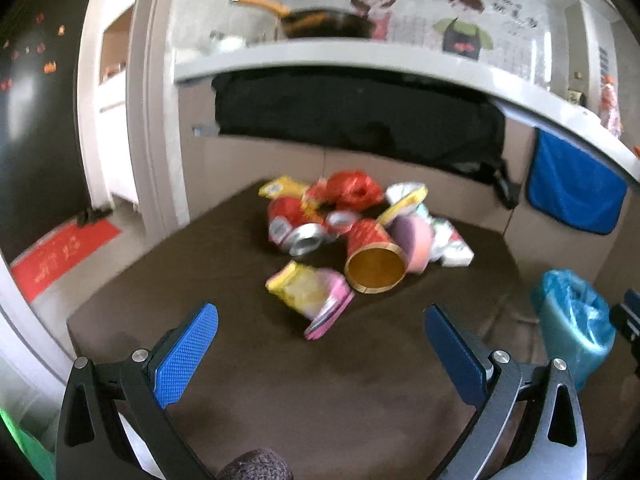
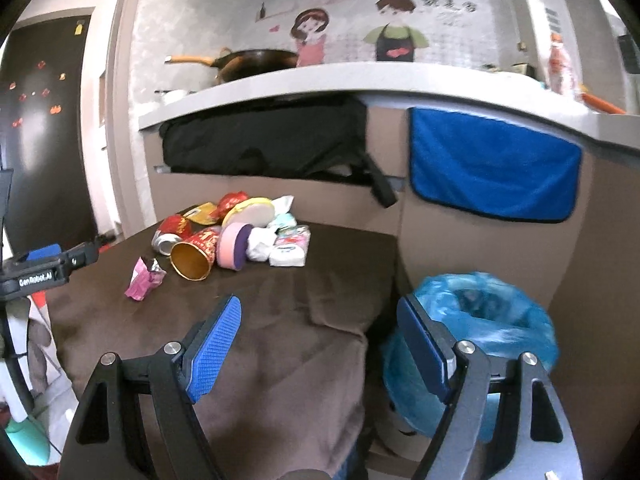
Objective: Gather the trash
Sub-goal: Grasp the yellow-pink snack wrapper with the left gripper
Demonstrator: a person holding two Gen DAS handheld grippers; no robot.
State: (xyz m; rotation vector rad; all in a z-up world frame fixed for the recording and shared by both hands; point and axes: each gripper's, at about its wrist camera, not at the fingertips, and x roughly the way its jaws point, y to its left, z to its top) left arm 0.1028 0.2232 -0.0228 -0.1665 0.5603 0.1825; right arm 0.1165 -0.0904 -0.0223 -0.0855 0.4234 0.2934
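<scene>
A heap of trash lies on a brown cloth-covered table [image 1: 224, 272]: a red and gold paper cup [image 1: 374, 258] on its side, crushed red cans [image 1: 296, 228], a pink and yellow snack bag [image 1: 314, 298], a pink bowl [image 1: 416, 242], white wrappers [image 1: 452, 246]. My left gripper [image 1: 320, 346] is open and empty, short of the snack bag. My right gripper [image 2: 318, 350] is open and empty, over the table's near right corner beside a bin lined with a blue bag [image 2: 480, 332]. The cup [image 2: 194, 258] and a pink wrapper [image 2: 144, 276] also show in the right wrist view.
A grey counter [image 2: 360, 76] with a wok [image 2: 256, 62] runs behind the table, with a black bag [image 2: 272, 140] and a blue cloth [image 2: 492, 168] below it. The bin [image 1: 572, 328] is right of the table. A dark fridge [image 1: 36, 120] stands at the left.
</scene>
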